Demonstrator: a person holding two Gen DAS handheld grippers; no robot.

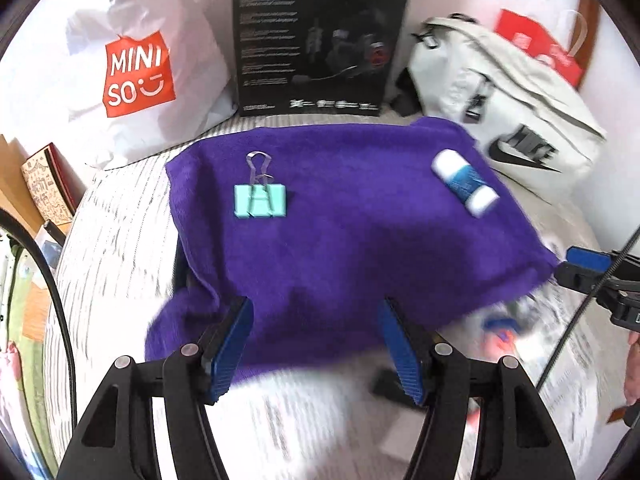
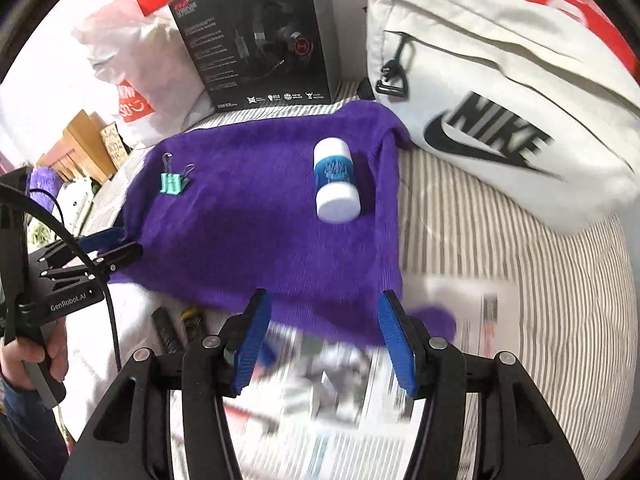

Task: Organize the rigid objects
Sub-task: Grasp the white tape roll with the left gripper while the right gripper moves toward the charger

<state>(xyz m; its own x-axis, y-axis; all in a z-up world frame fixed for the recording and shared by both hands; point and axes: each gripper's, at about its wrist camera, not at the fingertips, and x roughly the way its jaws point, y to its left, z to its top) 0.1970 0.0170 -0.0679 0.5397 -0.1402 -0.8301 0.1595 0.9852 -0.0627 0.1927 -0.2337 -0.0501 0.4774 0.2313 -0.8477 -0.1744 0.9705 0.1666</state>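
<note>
A purple towel (image 1: 340, 224) lies spread on the striped bed; it also shows in the right wrist view (image 2: 260, 232). On it lie a mint-green binder clip (image 1: 260, 199) at the far left and a white-and-blue cylindrical bottle (image 1: 464, 181) on its side at the far right. Both also show in the right wrist view, the clip (image 2: 173, 182) and the bottle (image 2: 335, 180). My left gripper (image 1: 316, 312) is open and empty at the towel's near edge. My right gripper (image 2: 322, 304) is open and empty at the towel's near right edge.
A black headset box (image 1: 320, 40) stands behind the towel, a white Miniso bag (image 1: 136, 72) to its left, a white Nike bag (image 2: 500, 92) to the right. Printed papers (image 2: 328, 412) and small blurred items lie in front of the towel. Wooden furniture (image 2: 80, 140) stands at far left.
</note>
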